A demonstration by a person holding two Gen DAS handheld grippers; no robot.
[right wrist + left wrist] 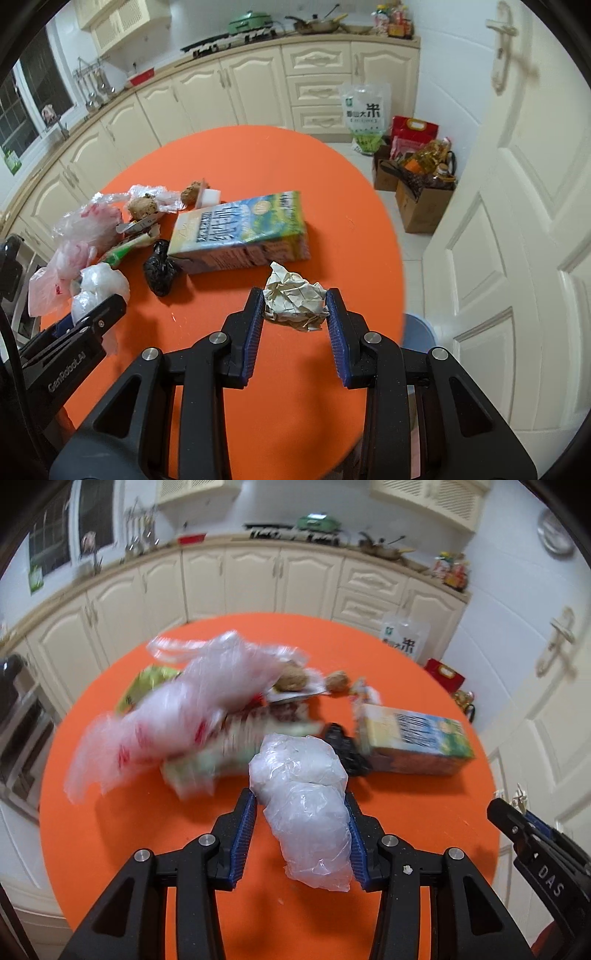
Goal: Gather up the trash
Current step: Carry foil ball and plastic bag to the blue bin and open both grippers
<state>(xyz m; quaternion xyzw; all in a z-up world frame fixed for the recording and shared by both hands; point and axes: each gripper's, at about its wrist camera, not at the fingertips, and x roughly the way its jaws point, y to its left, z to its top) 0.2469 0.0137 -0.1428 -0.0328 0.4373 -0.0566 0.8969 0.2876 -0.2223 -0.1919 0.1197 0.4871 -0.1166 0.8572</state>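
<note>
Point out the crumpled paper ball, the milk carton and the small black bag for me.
crumpled paper ball [295,301], right wrist view, its middle.
milk carton [236,230], right wrist view, top face.
small black bag [160,271], right wrist view, its bulging body.

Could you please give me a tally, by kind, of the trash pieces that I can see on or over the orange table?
Plastic bags, clear or pinkish, crumpled clear one held, small black knotted one: 3
Crumpled paper balls: 1
Printed cardboard cartons: 1
Brown crumbly lumps: 2
Green wrappers: 1
Total: 8
</note>
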